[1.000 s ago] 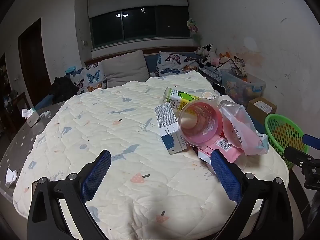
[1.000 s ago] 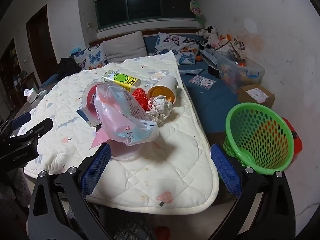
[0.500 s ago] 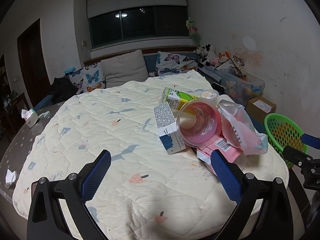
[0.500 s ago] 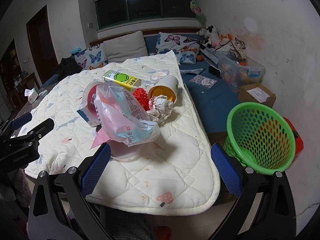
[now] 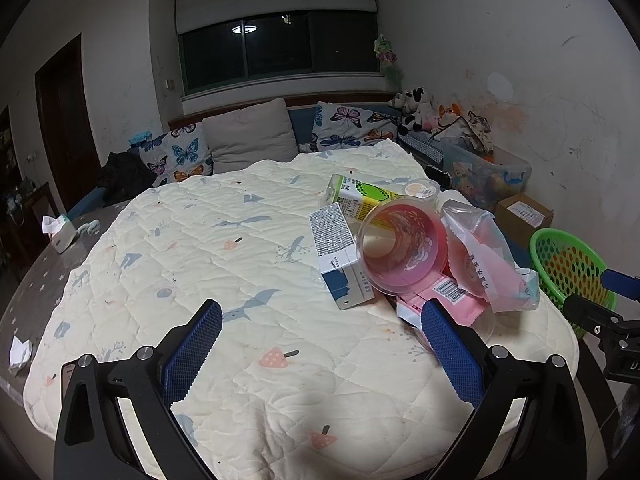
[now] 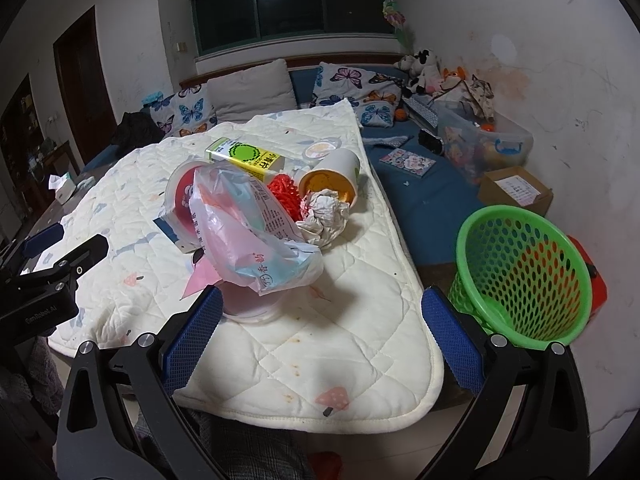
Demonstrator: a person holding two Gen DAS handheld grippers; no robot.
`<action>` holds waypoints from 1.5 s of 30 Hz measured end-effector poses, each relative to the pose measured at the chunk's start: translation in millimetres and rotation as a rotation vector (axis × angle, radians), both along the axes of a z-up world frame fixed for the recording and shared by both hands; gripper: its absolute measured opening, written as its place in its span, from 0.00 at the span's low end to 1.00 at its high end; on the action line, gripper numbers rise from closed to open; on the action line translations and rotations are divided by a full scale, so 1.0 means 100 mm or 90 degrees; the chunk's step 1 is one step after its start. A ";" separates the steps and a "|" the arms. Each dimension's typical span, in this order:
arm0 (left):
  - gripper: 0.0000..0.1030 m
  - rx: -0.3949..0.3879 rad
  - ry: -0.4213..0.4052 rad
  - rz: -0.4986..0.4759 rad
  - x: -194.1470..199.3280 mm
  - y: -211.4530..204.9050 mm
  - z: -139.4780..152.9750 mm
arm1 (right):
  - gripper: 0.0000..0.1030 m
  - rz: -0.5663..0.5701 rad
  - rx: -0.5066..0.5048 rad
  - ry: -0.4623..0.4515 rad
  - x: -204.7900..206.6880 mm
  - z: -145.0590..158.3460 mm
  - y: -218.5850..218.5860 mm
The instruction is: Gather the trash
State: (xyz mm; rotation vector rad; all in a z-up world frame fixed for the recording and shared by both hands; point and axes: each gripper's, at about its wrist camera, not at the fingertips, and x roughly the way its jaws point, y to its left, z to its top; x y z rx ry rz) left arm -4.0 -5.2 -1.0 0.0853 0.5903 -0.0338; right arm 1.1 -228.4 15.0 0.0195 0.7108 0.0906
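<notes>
On the left wrist view, left gripper (image 5: 320,344) gapes empty above white quilted mat (image 5: 224,256), trash pile with clear pink plastic cup (image 5: 400,252) ahead-right; right wrist view, right gripper (image 6: 322,334) spread empty, crinkled plastic bag (image 6: 248,236) near, green mesh basket (image 6: 524,276) right.

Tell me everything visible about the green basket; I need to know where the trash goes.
The green basket is plastic mesh, round, with a solid rim and perforated walls. It stands tilted toward the camera beside the quilted table, off its right edge. Its interior looks empty. A red object sits behind it.
</notes>
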 end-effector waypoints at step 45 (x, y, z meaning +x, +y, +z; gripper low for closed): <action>0.94 -0.004 0.015 0.007 0.18 0.07 -0.08 | 0.94 0.014 -0.009 0.012 0.10 -0.04 0.06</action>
